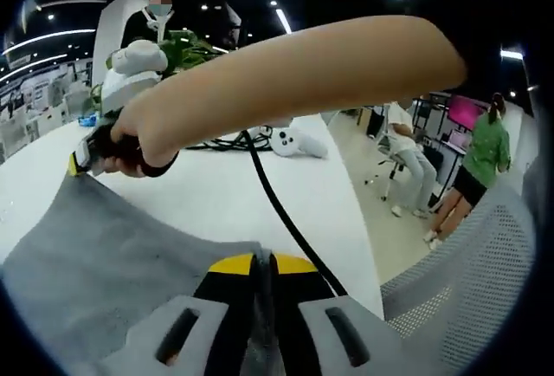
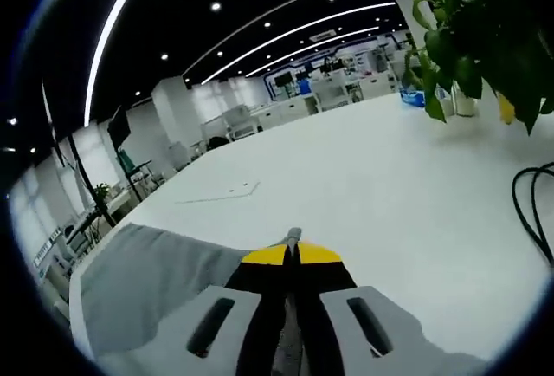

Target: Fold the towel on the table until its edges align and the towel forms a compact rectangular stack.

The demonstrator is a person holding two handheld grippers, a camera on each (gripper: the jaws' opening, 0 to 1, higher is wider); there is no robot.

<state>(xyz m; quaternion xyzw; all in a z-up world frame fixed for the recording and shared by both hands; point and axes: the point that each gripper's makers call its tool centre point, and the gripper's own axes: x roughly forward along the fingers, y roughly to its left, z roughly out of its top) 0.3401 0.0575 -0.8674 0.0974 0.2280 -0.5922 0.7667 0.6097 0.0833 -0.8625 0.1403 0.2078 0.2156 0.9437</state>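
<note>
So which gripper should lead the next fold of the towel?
Either, at a guess; they look matched. The left gripper is shut on the grey towel at one corner. The right gripper pinches another corner, seen in the left gripper view at the towel's far end on the white table.

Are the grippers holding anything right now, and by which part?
Both hold the grey towel: the left gripper shut on its near edge, the right gripper shut on a corner.
</note>
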